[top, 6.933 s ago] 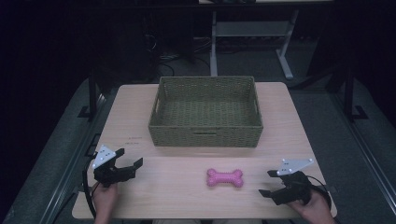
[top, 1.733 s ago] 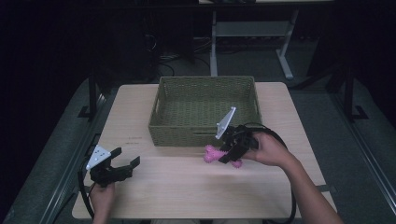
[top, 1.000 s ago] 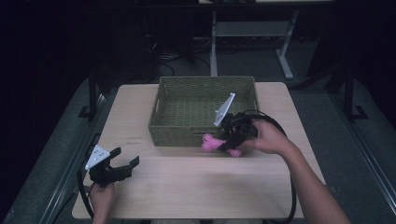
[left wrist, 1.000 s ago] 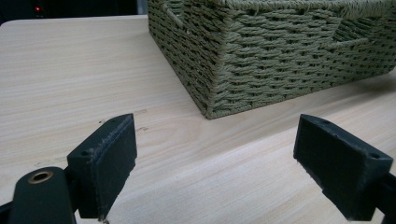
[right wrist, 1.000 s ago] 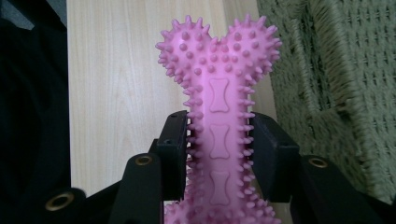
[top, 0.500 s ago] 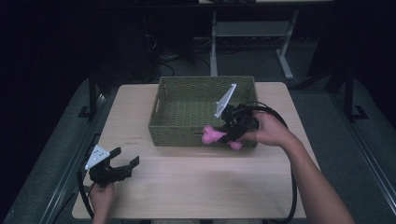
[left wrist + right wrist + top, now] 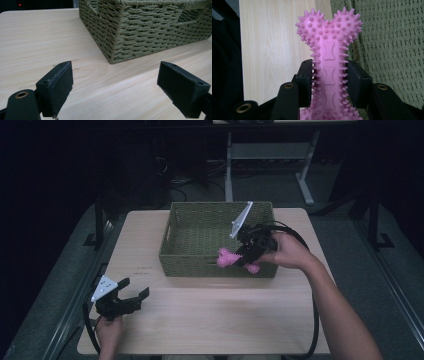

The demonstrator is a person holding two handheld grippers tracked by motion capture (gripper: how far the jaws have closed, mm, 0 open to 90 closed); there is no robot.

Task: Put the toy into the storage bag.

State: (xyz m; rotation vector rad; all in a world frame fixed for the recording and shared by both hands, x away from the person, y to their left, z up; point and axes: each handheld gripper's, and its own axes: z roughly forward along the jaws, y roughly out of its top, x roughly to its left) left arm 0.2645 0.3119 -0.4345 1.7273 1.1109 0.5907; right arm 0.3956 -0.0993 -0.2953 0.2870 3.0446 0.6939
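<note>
High view puts the right gripper (image 7: 243, 256) over the woven basket's (image 7: 186, 262) near rim, toward the basket's right corner, carrying a pink spiked bone toy (image 7: 228, 257) that hangs across that rim, one knobbed end inside the basket and the other outside, above the table (image 7: 220, 320). The left gripper (image 7: 131, 299) rests low on the table, well clear of the basket's near left corner. Left gripper view shows its jaws spread wide with nothing between them, the basket's corner ahead. Right gripper view shows the jaws pinching the toy's (image 7: 329, 62) narrow shaft, the head standing free beyond the pads, with basket weave to one side and bare tabletop to the other. A release from here looks risky: the toy straddles the rim, so it could tip outward and land back on the table, or catch its spikes on the weave. The grip on soft nubs may also let it twist or slip.
</note>
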